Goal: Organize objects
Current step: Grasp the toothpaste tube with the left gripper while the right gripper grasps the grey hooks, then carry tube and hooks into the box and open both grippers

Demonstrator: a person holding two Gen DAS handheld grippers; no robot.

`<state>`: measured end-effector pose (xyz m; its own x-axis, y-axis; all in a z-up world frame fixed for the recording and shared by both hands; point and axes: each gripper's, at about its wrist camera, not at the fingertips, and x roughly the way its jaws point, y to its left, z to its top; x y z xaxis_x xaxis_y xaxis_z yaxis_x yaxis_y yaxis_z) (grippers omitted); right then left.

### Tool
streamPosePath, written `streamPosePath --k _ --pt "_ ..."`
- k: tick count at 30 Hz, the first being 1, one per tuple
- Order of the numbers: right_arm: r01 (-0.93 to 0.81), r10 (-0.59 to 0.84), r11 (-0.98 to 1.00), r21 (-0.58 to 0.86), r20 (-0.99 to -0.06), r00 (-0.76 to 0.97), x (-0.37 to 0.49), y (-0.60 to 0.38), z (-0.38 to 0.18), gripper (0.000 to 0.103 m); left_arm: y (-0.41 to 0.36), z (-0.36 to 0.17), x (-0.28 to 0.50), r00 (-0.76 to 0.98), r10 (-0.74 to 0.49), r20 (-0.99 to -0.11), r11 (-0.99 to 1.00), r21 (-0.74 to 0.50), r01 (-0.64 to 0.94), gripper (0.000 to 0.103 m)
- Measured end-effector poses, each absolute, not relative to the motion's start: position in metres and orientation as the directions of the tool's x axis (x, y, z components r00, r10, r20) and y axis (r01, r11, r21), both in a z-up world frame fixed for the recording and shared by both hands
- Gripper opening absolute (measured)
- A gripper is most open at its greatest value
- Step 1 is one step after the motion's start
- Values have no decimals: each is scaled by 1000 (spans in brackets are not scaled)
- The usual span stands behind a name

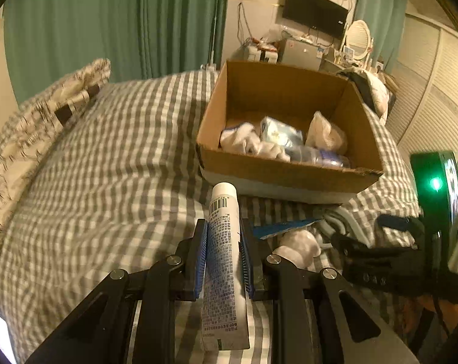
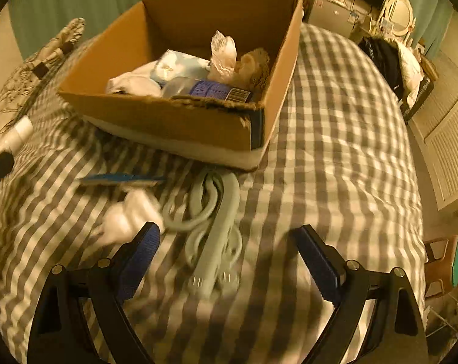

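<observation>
My left gripper (image 1: 223, 227) is shut on a white tube (image 1: 223, 261) with a barcode and holds it above the checked bedspread, cap toward the cardboard box (image 1: 277, 173). The box (image 2: 180, 121) holds white cloths, a blue packet, a plastic bottle and a brown plush. My right gripper (image 2: 229, 230) is open and empty, over a white power strip (image 2: 217, 242) with its coiled cable. A white bundle (image 2: 129, 215) and a flat blue item (image 2: 122, 178) lie left of the strip. The left gripper and tube tip (image 2: 16, 135) show at the right wrist view's left edge.
The bed (image 1: 107, 151) has a grey-white checked cover, with a patterned pillow (image 1: 47, 115) at left. Green curtains, a wall TV (image 1: 315, 10), a cluttered desk and a mirror stand behind. A wardrobe with louvred doors (image 2: 450, 151) is at right.
</observation>
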<state>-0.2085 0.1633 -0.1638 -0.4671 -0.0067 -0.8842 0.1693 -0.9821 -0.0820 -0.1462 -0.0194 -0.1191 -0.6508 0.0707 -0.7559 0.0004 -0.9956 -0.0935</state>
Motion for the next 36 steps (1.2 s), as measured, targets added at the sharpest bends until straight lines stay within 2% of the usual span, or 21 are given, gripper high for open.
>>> streamPosePath --k 3,7,10,12,13,16,20,28,36 --pt "189 7 -977 -98 -901 -434 -226 154 -178 91 -21 -134 -150 -622 84 -778 -994 -111 5 20" --pt "217 98 -955 -200 -910 -403 -235 139 -201 87 -24 -141 -148 -612 99 -785 -991 -133 11 20" --pt "214 137 -944 -250 -890 -434 -228 134 -197 68 -26 -143 -143 -614 112 -781 -989 -150 10 20" --pt "207 133 -947 -246 -884 -447 -224 135 -194 60 -28 -145 -140 -611 118 -783 -986 -166 22 20" --pt "205 123 -949 -241 -879 -461 -221 135 -191 48 -29 -144 -139 -613 118 -781 -985 -171 29 20" --pt "216 92 -948 -232 -853 -514 -204 134 -177 25 -33 -142 -131 -625 125 -770 -982 -186 32 20" --pt "244 32 -950 -196 -836 -547 -178 130 -160 15 -34 -142 -121 -629 127 -767 -981 -193 38 20" --pt "287 -63 -948 -137 -804 -591 -130 130 -136 12 -37 -133 -95 -636 132 -761 -976 -211 50 21" --pt "257 -101 -961 -103 -733 -672 -104 144 -82 12 -34 -102 -79 -657 160 -737 -972 -232 23 21"
